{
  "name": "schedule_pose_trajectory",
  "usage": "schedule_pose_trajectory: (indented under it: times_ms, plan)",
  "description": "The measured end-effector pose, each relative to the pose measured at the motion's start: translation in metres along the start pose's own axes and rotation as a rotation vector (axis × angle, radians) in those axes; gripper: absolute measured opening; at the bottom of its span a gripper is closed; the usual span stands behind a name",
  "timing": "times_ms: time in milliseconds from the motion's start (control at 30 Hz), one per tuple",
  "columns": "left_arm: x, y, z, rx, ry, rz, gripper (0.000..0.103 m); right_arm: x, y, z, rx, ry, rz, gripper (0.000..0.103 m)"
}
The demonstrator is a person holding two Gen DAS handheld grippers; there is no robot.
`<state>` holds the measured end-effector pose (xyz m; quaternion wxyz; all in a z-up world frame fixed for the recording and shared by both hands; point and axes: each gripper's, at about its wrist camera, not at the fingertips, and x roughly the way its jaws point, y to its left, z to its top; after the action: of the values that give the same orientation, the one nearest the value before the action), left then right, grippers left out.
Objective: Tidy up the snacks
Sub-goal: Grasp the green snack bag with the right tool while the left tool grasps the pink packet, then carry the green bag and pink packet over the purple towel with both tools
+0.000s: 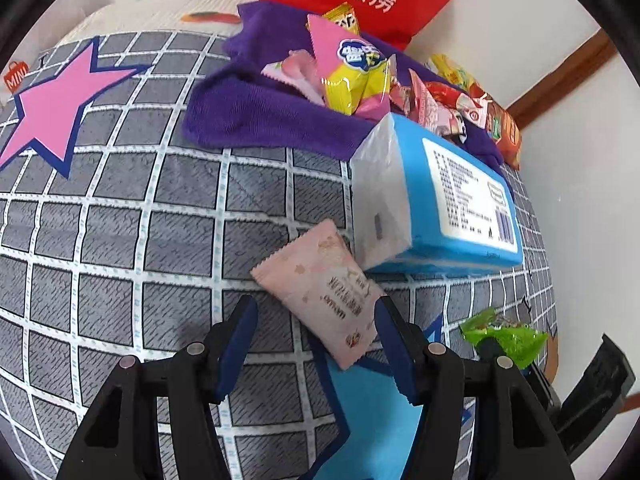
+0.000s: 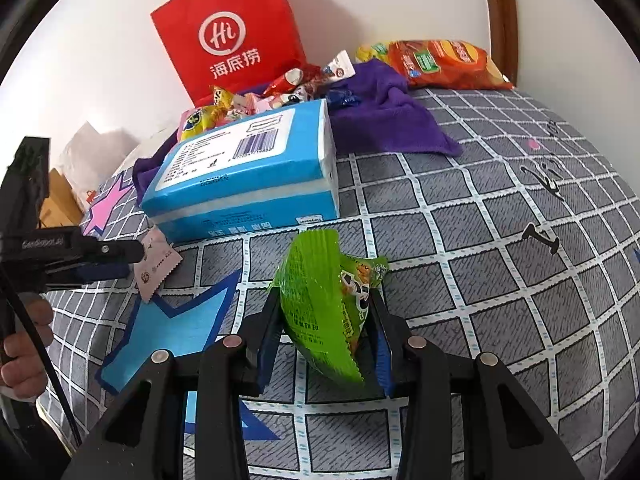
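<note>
The green snack packet [image 2: 326, 308] sits clamped between the pads of the right hand-held gripper [image 2: 324, 334], lifted over the bed's checked cover [image 2: 480, 240]. The pink snack packet [image 1: 320, 292] lies on the cover beside the blue tissue pack [image 1: 436, 204], between the left hand-held gripper's [image 1: 316, 344] parted jaws, seemingly not yet gripped. Most snacks already sit heaped on the purple cloth [image 1: 248, 116] by the red paper bag [image 2: 228, 36]; these two look like the last strays.
</note>
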<state>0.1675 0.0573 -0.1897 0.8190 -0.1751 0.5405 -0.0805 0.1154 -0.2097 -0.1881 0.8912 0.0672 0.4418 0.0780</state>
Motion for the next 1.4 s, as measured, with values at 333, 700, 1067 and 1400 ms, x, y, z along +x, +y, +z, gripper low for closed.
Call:
schedule_pose_trajectory:
  times_ms: [333,700,1067,1400]
  plan:
    - [0.011,-0.013,0.006,-0.021,-0.022,0.003,0.067,0.009,-0.002,0.001,-0.004,-0.023,-0.015,0.041]
    - [0.023,-0.046,0.000,0.115,-0.083,0.197,0.069,0.010,-0.003,0.001,-0.004,-0.021,0.008,0.045]
    - [0.005,-0.020,-0.012,0.149,-0.093,0.169,0.058,0.010,-0.001,0.000,-0.019,-0.019,0.002,0.047]
    - [0.011,-0.034,-0.014,0.193,-0.127,0.242,0.057,0.009,0.001,0.000,-0.020,-0.020,0.003,0.047]
